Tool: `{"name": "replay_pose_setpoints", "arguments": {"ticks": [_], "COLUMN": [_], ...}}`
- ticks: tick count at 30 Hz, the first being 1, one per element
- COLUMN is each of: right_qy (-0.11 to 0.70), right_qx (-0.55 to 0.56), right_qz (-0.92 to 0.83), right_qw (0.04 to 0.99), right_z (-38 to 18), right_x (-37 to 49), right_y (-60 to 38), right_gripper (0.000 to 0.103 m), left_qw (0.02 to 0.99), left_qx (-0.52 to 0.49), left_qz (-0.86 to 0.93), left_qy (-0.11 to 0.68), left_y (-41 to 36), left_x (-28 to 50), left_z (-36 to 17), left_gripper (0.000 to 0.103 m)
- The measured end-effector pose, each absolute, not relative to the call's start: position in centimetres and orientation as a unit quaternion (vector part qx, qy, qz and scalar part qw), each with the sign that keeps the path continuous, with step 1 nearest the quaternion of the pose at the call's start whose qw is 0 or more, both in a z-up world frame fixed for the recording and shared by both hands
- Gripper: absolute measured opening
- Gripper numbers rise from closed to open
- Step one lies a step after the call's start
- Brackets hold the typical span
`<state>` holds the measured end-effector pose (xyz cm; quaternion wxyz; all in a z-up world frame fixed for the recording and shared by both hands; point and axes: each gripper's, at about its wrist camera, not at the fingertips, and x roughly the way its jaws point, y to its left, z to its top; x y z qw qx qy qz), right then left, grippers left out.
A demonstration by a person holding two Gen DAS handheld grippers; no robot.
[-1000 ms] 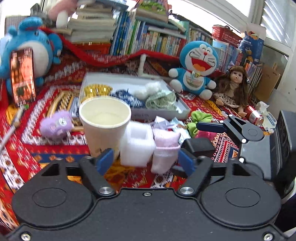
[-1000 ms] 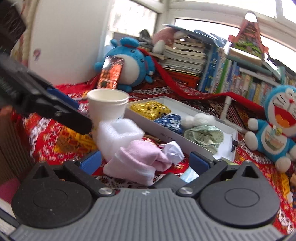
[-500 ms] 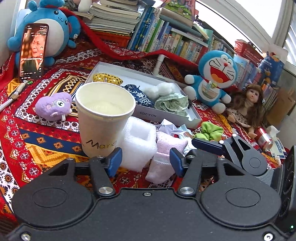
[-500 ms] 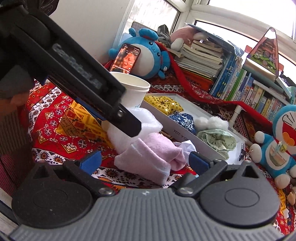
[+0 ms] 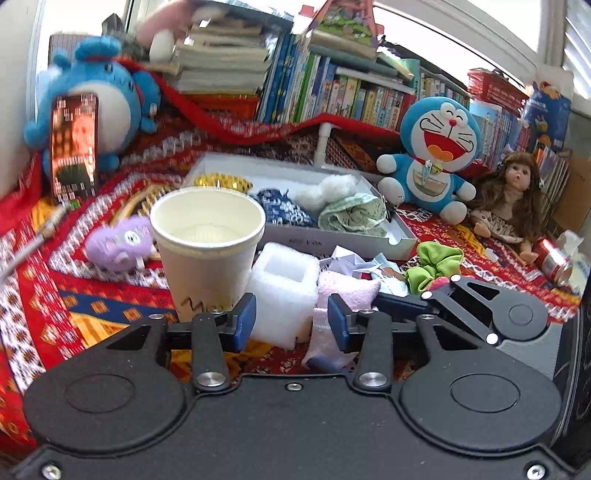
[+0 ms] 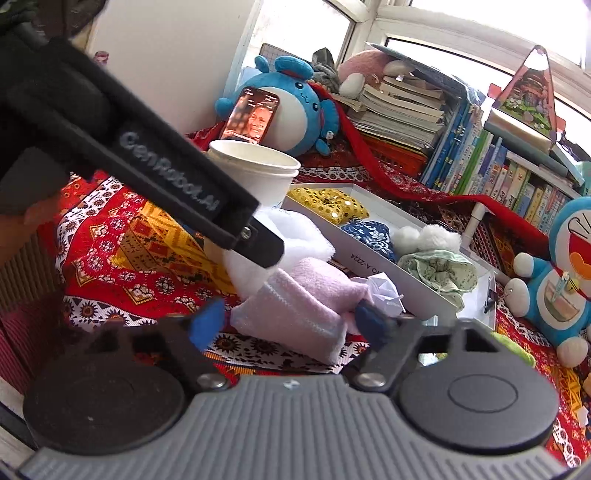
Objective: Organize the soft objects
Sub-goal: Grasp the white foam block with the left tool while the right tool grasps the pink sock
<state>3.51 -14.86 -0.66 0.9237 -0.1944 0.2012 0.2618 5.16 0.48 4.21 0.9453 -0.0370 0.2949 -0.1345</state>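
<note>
Low in the frame, the left gripper is closing around the foam beside the cup, not yet pinching, while the right gripper closes around the pink sock; crowded jaws could tip the cup.

Bright daylight from blown-out windows; fisheye bending at edges, right tongs motion-blurred.

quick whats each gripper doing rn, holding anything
Left gripper: jaws closing around the white foam block, pads not yet pressing it.
Right gripper: jaws closing around the pink sock, no firm grip visible yet.
</note>
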Motion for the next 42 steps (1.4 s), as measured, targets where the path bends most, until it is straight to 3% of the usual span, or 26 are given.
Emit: {"name": "replay_pose_setpoints", "arguments": {"ticks": [1, 6, 10, 29, 33, 42], "right_qy": [0.201, 0.184, 0.169, 0.134, 0.136, 0.149], "right_qx": [-0.191, -0.193, -0.190, -0.131, -0.107, -0.060], "right_qz": [0.260, 0.241, 0.226, 0.121, 0.102, 0.054], "right_qw": [0.925, 0.933, 0.940, 0.975, 0.980, 0.985], "right_z": [-0.6, -0.3, 0.4, 3.5, 3.5, 2.8], "right_x": [3.5, 2.7, 1.7, -0.7, -0.8, -1.2], "right_y": [-14.9, -15.2, -15.8, -21.6, -22.9, -25.7], "right_gripper": [0.060, 0.039, 0.033, 0.033, 0.033, 0.034], "left_qw": [0.947, 0.950, 0.951, 0.956, 0.960, 0.964], "left_qx": [-0.029, -0.024, -0.032, 0.009, 0.024, 0.024], "left_qz": [-0.133, -0.125, -0.123, -0.112, -0.099, -0.090], "left_qy": [0.291, 0.286, 0.282, 0.270, 0.259, 0.249], "left_y": [0.3, 0.4, 0.7, -2.2, -2.7, -3.0], "left_x": [5.0, 4.7, 4.8, 5.7, 5.6, 4.9], "left_z": [4.3, 4.4, 4.4, 2.5, 2.5, 2.4], "left_gripper": [0.045, 0.055, 0.063, 0.063, 0.045, 0.042]}}
